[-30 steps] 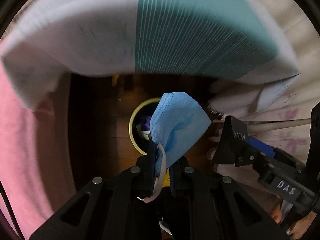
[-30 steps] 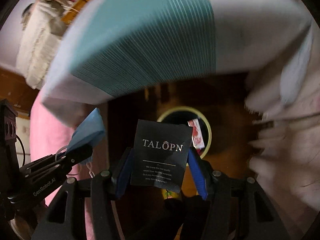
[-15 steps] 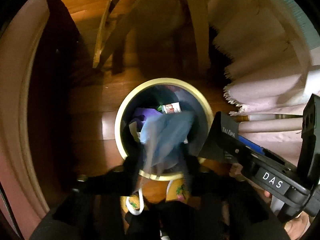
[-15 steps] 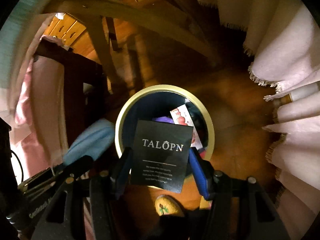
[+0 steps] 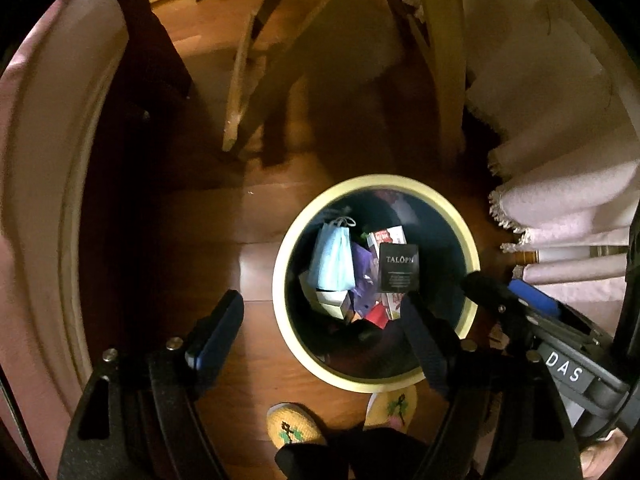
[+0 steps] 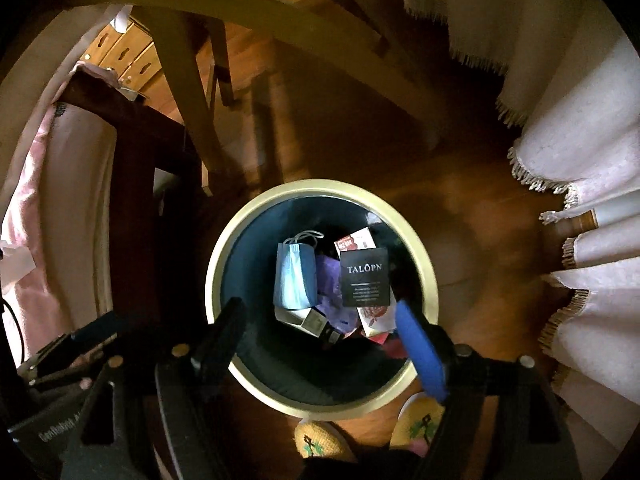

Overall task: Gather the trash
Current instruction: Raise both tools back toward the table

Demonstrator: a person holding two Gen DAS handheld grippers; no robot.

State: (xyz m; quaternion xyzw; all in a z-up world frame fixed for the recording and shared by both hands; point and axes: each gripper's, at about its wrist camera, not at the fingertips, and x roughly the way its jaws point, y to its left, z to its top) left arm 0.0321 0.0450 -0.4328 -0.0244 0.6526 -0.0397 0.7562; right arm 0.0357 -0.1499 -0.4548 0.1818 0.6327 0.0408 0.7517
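I have both grippers over the bin. My left gripper and right gripper are opening, jaws spread wide with nothing between them. Below them, inside the bin, the blue face mask lies left of the black card, on other trash.

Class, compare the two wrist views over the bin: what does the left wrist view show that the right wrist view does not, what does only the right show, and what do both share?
Only the left wrist view shows the right gripper from the side, with its DAS label.

Only the right wrist view shows the light wooden drawers at upper left.

Both show the yellow-rimmed bin holding the blue face mask and the black TALOPN card, plus the person's yellow slippers. Each view's own jaws are opening, with nothing between them.
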